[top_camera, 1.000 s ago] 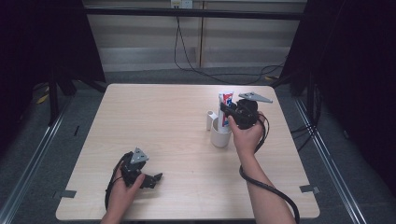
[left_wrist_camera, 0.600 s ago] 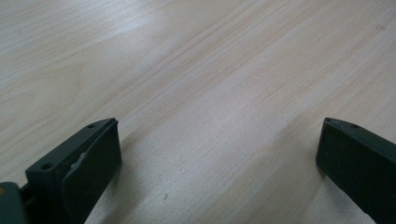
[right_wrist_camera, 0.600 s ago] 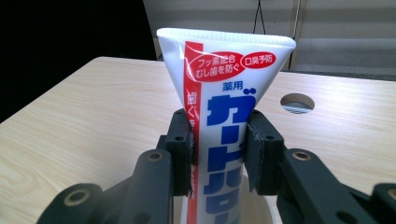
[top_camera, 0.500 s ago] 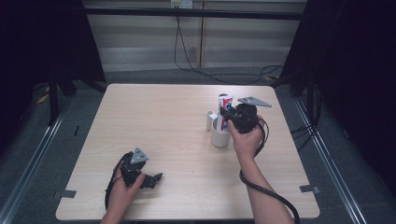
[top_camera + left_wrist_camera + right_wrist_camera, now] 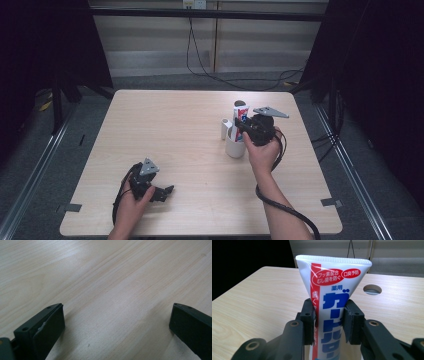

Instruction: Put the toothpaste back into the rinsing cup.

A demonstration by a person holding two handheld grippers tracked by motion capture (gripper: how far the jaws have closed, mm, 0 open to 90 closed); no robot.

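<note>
The right gripper [image 5: 329, 320] is pinching a toothpaste tube [image 5: 332, 290] at mid-body, holding it upright over a white cup [image 5: 234, 146] on the desk [image 5: 165, 130]. The left gripper [image 5: 159, 191] is resting wide open and empty on the desk. The tube is looking light, soft and squashable, so a gentle grip near the stiffer crimped end is probably safest.

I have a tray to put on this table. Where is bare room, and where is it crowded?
Free: the far-left stretch of the table, and the middle between the left gripper and the white cup. Crowded: right of centre, where the right gripper clamps the toothpaste tube over the cup.
</note>
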